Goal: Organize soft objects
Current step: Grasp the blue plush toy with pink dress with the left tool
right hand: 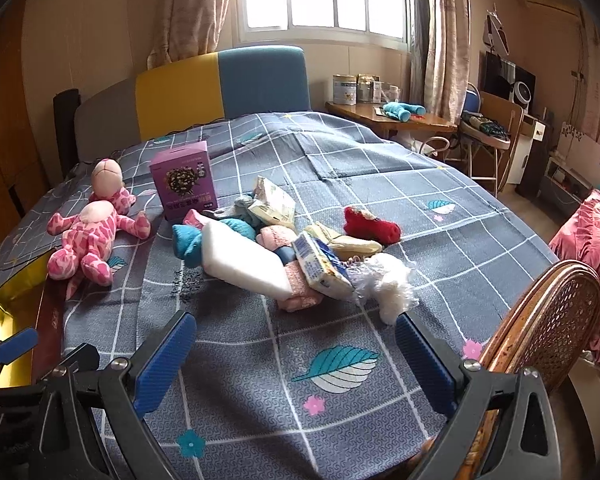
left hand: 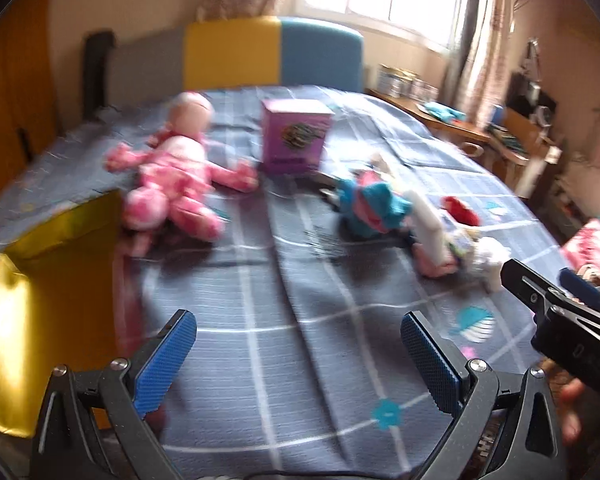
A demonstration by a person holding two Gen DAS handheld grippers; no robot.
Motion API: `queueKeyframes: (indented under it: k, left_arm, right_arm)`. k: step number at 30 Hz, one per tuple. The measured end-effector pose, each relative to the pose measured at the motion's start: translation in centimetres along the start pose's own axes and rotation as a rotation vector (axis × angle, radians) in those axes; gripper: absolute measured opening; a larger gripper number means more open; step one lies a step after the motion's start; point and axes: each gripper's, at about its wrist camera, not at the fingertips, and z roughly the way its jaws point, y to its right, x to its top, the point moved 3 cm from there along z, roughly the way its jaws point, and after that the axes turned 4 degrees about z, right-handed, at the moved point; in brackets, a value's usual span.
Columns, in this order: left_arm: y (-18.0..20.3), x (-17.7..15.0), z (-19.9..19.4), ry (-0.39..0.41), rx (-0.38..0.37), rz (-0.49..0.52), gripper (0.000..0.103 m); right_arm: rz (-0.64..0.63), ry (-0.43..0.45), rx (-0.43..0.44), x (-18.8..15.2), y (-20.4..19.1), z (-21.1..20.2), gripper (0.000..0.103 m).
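From the left wrist, motion blur smears the pink doll (left hand: 172, 176) and the pile of soft things (left hand: 412, 224) on the bedspread (left hand: 260, 280); the left gripper (left hand: 298, 360) gapes wide, holding nothing. From the right wrist, the right gripper (right hand: 296, 364) is likewise spread and empty before the sharper pile (right hand: 284, 248), where overlapping items hide one another.

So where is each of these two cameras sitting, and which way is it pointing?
Left wrist: on the left gripper, facing along the bed toward the headboard; its own blue-padded fingers show, open, plus the right gripper at the right edge.
Right wrist: on the right gripper, same direction; its open fingers show, the left gripper at left.
Both see the pink plush doll and purple cardboard box.
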Motion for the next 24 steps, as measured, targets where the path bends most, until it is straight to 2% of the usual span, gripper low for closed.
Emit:
queueKeyframes:
  k: [2,9,12,14,19,24]
  left_arm:
    - [0.2,0.7,1.1,-0.042,-0.069,-0.009,0.103]
    - [1.2,3.3,5.2,-0.139,-0.156,0.013,0.103]
    - [1.0,4.4,6.6,-0.182,-0.251,-0.060,0.103]
    - [0.7,5.5,7.4,-0.194,-0.288,-0.116,0.103]
    - [-0.3,8.2,9.3,-0.191,-0.325,-0.238,0.103]
    - [0.0,10.8,12.1,-0.215,-0.323,-0.280,0.103]
  right_arm:
    - [0.037,-0.021,-0.002,0.5,1.6,0.3,0.102]
    - [0.112,-0.020,-0.022,2.3,6.2,0.5,0.102]
    - [0.142,-0.035,-0.024,2.4,7.5,1.0,0.102]
    - [0.151,-0.049,-0.018,2.3,7.9,1.5,0.102]
    - [0.132,-0.063,-0.005,2.1,7.6,2.2,0.102]
    - [0.110,-0.070,0.007,2.2,7.2,2.9,0.102]
